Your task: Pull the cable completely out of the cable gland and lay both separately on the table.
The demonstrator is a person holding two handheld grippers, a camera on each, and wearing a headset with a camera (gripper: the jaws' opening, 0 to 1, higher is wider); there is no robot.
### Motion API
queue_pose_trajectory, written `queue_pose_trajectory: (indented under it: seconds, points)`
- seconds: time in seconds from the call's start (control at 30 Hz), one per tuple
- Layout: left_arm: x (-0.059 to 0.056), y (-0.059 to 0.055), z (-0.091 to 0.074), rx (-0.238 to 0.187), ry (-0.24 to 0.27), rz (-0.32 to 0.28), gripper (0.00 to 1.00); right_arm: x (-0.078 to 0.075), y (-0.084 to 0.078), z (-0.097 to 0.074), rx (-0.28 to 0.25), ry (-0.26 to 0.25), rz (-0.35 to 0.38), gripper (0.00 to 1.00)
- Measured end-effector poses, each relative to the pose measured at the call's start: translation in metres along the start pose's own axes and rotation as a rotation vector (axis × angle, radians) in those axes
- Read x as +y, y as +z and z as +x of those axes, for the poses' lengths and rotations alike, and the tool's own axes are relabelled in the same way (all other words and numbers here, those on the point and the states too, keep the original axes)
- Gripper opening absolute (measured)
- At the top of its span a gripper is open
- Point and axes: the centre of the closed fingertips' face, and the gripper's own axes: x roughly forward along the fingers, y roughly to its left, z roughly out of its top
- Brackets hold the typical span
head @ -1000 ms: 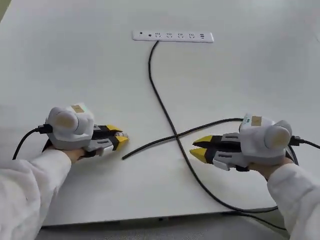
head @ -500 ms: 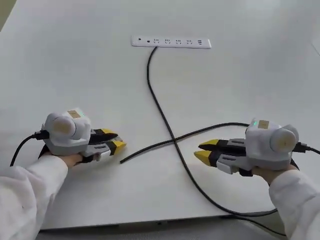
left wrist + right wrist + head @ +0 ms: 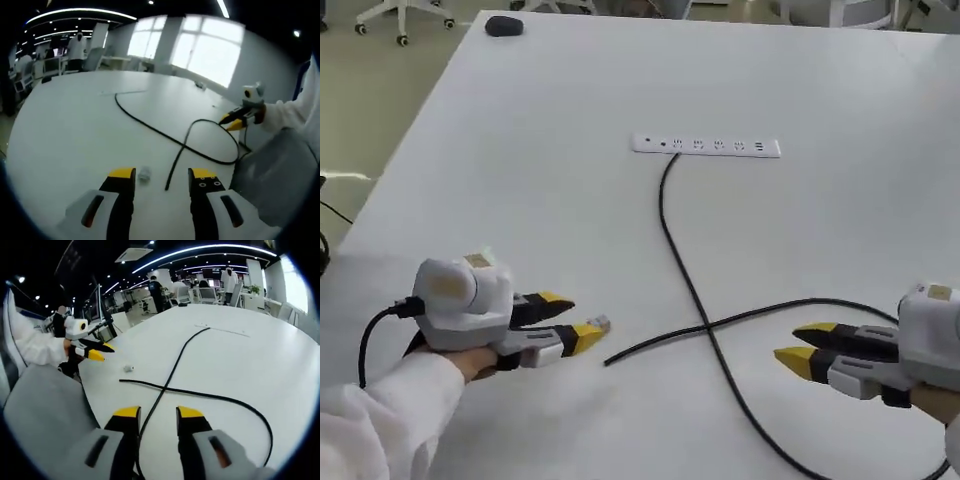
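Note:
A small pale cable gland (image 3: 603,324) lies on the white table (image 3: 520,180), just off the lower jaw tip of my left gripper (image 3: 575,318), which is open and holds nothing. The gland (image 3: 145,174) sits just inside the left jaw. The loose black cable (image 3: 760,310) ends (image 3: 607,362) a short way from the gland, apart from it, then curves right. My right gripper (image 3: 800,343) is open and empty, just right of where the cable crosses another cord. The right gripper view shows the gland (image 3: 128,368), the cable (image 3: 200,394) and the left gripper (image 3: 95,352).
A white power strip (image 3: 705,146) lies at the table's middle; its black cord (image 3: 682,260) runs toward me and crosses the loose cable. A dark object (image 3: 502,25) sits at the far left corner. The table's left edge (image 3: 390,180) drops to the floor.
The head camera has tilted up, showing more of the far table. The right gripper has drawn back to the right, away from the cord crossing. The left gripper stays by the gland.

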Motion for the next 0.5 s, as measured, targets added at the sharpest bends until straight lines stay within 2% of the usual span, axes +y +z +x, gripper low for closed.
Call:
queue_pose_trajectory:
  seconds: [0.03, 0.07, 0.17, 0.23, 0.3, 0.4, 0.5]
  points:
    - [0.002, 0.002, -0.014, -0.01, 0.017, -0.019, 0.48, 0.004, -0.001, -0.008, 0.0, -0.002, 0.002, 0.31]
    - [0.003, 0.002, -0.017, -0.011, 0.024, -0.028, 0.51, 0.002, -0.002, -0.01, 0.0, -0.003, 0.003, 0.33]
    - [0.001, 0.007, -0.046, -0.02, 0.057, -0.048, 0.56, 0.003, -0.002, -0.026, -0.014, -0.011, 0.022, 0.39]
    - [0.001, 0.006, -0.063, -0.009, 0.086, -0.054, 0.6, 0.006, -0.003, -0.036, -0.012, -0.014, 0.03, 0.4]
    - [0.002, -0.002, -0.08, 0.043, 0.13, -0.078, 0.63, 0.01, -0.008, -0.045, 0.009, -0.022, 0.052, 0.43]
    - [-0.009, -0.011, -0.096, 0.09, 0.117, -0.101, 0.68, 0.017, -0.016, -0.057, 0.028, -0.021, 0.068, 0.5]
    - [-0.019, -0.012, -0.108, 0.083, 0.116, -0.093, 0.68, 0.021, -0.024, -0.066, 0.04, -0.027, 0.071, 0.5]
